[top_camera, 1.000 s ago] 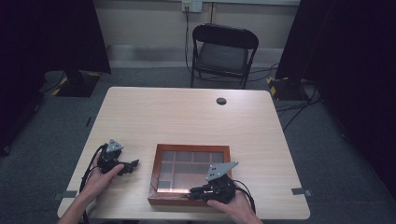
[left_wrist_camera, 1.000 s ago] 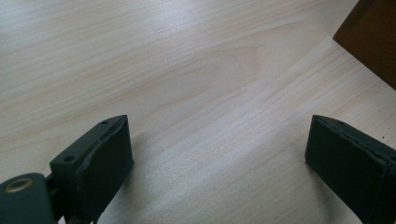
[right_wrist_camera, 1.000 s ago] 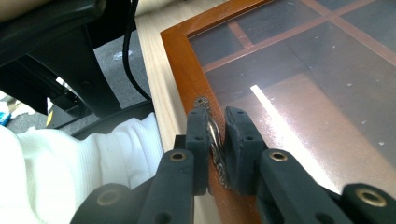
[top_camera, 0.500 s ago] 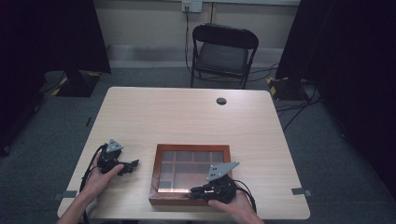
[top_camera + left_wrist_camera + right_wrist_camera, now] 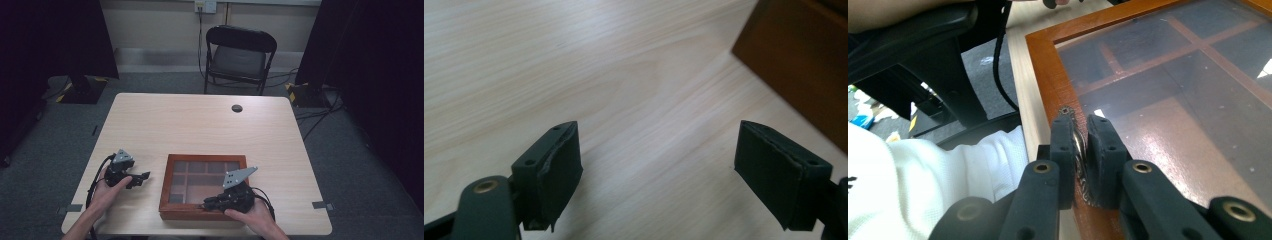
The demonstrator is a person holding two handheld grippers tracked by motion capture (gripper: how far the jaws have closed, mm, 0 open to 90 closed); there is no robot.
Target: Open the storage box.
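Right gripper [image 5: 1079, 150] jaws are clamped on the metal latch [image 5: 1078, 145] at the glass-lidded wooden box [image 5: 170, 187] front edge. Left gripper [image 5: 659, 170] jaws have just been closing, nothing between them. Glass lid judged fragile, rigid; lifted best by the latch.

black folding chair [image 5: 239, 55], wall socket [image 5: 205, 5], grey carpet [image 5: 360, 165]

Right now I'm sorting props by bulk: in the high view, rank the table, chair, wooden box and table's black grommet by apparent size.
1. Table
2. Chair, though it stands farther off, so it looks smaller than it is
3. Wooden box
4. Black grommet
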